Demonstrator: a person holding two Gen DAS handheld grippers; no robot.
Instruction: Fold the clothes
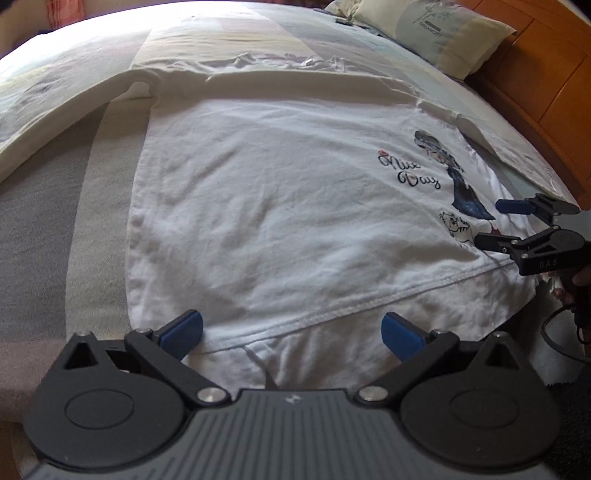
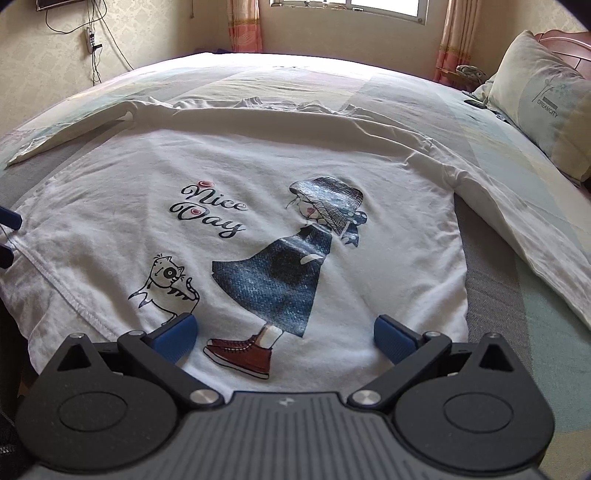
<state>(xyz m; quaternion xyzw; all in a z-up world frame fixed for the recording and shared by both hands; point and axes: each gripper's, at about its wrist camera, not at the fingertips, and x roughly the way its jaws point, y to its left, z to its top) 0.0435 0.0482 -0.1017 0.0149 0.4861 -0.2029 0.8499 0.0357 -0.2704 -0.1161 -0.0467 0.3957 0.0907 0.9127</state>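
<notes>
A white long-sleeved shirt (image 1: 280, 206) (image 2: 258, 177) lies spread flat on the bed, print side up, with "Nice Day", a girl in a blue dress and a cat. Both sleeves stretch out to the sides. My left gripper (image 1: 291, 332) hovers open over the shirt's hem near its left corner, nothing between its blue pads. My right gripper (image 2: 284, 332) is open too, just above the hem by the printed red shoe. In the left wrist view the right gripper (image 1: 491, 225) shows at the right edge, and its fingers stand apart.
The bed (image 2: 498, 280) has a pale patchwork sheet. A pillow (image 2: 543, 107) (image 1: 439, 33) lies at the head by a wooden headboard (image 1: 546, 74). Curtains and a window (image 2: 384, 7) are beyond the far side. A hand (image 1: 576, 280) holds the right gripper.
</notes>
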